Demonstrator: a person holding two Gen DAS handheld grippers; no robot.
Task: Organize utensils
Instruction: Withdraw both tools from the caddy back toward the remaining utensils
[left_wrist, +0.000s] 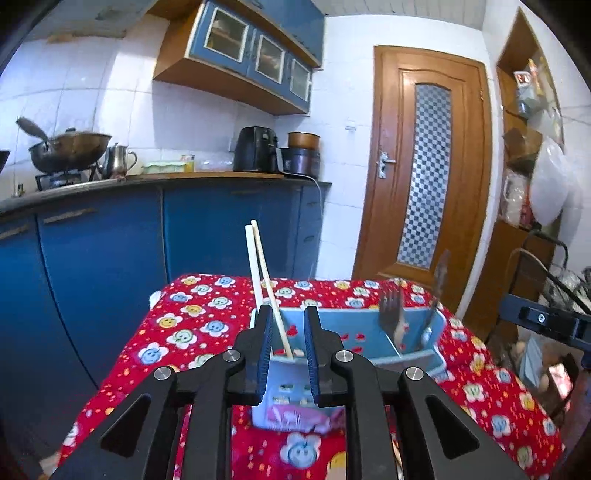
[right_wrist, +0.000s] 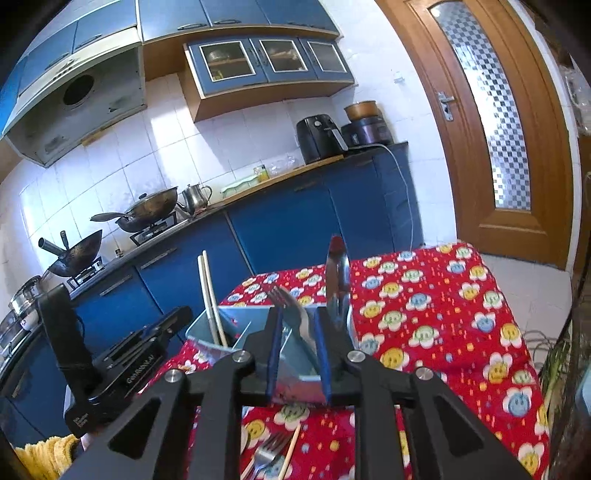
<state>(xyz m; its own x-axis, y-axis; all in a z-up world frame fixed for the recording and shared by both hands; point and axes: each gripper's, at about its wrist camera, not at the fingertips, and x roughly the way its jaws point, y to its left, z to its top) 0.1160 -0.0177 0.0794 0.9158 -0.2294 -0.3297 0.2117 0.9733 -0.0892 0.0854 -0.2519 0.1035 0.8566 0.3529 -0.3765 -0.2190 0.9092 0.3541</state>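
With chopsticks (left_wrist: 258, 280) and fork (right_wrist: 291, 314) standing in the blue caddy (left_wrist: 354, 325), left gripper (left_wrist: 290, 354) and right gripper (right_wrist: 299, 354), both slightly open and empty, must next collect the loose fork (right_wrist: 267, 452) on the tablecloth (right_wrist: 443, 314).

White lettering on black body of left gripper (right_wrist: 127, 363), at 8 o'clock in right wrist view: too blurred and tilted to read for sure. Small packets on shelf (left_wrist: 524, 85), 2 o'clock in left wrist view: print illegible. No other text, numbers, signs readable.
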